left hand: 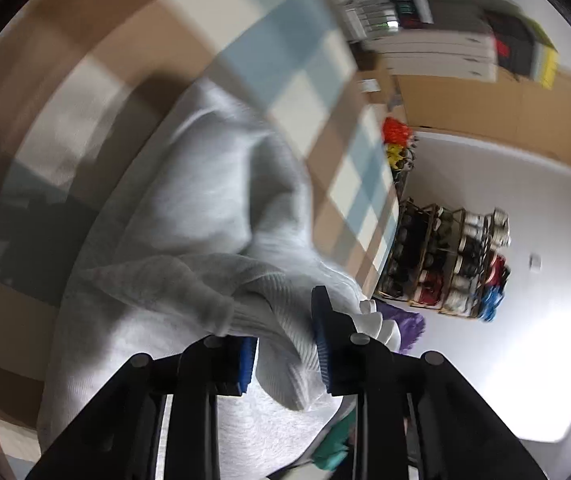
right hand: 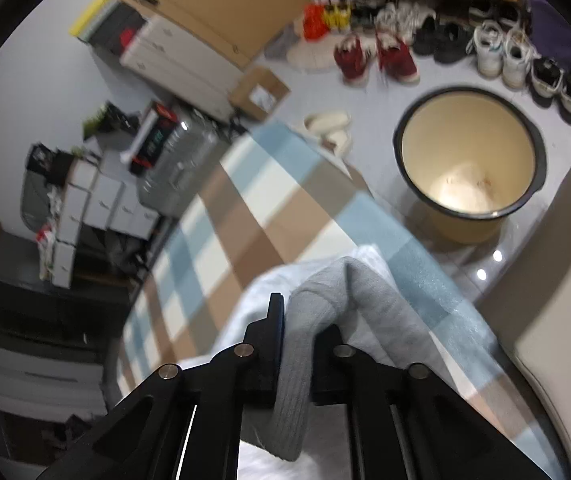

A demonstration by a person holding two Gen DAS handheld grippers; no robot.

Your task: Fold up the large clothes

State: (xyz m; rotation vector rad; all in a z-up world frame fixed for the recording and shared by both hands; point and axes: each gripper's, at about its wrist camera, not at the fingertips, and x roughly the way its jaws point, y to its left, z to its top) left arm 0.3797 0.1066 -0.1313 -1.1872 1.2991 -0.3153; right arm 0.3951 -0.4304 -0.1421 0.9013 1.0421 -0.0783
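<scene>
While the light grey knitted sweatshirt lies heaped on the checked blue, tan and cream bedcover, its ribbed hem runs between the blue-padded fingers of the left gripper, slightly parted with cloth between them; whether the pads press it I cannot tell. Another ribbed fold of that sweatshirt sits pinched in the right gripper. Only the left view shows a loaded shoe rack beyond the bedcover; only the right view shows a cream enamel basin on the floor beside it.
</scene>
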